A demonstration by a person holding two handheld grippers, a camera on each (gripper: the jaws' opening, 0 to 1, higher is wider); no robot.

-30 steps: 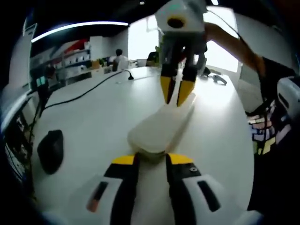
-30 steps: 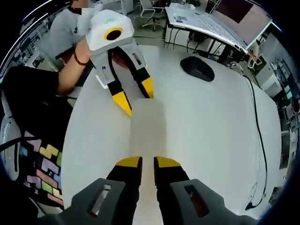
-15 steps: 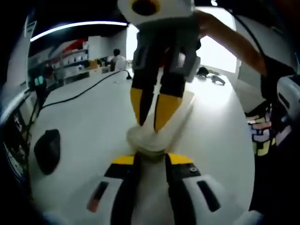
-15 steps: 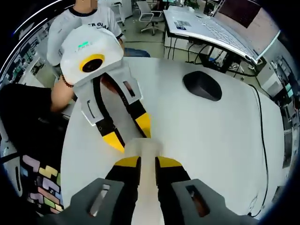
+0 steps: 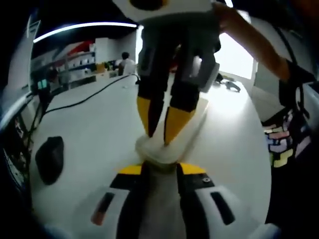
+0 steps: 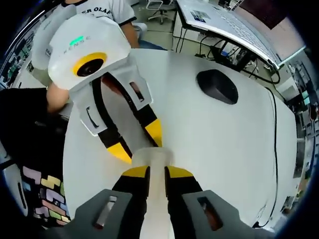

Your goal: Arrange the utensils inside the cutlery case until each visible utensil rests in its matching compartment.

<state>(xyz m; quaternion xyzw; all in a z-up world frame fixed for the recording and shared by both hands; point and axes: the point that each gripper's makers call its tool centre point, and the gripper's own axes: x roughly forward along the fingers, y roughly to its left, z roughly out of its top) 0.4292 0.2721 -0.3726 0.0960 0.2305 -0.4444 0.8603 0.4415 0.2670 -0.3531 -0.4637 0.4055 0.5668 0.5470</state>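
Now that the right gripper (image 5: 162,124) has travelled along the closed case (image 5: 172,134) on the white table (image 5: 89,129) to meet the left gripper (image 6: 138,144), both narrowly parted and pinching its near end, opening seems next.

A white table (image 5: 99,124) carries a pale closed cutlery case (image 5: 172,142), a black mouse (image 5: 49,159) at the left (well apart), and a far black cable (image 5: 94,94).

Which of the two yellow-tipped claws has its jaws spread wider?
The left gripper: its jaws stand well apart, flanking the end of the white cutlery case. The right gripper has its tips close together.
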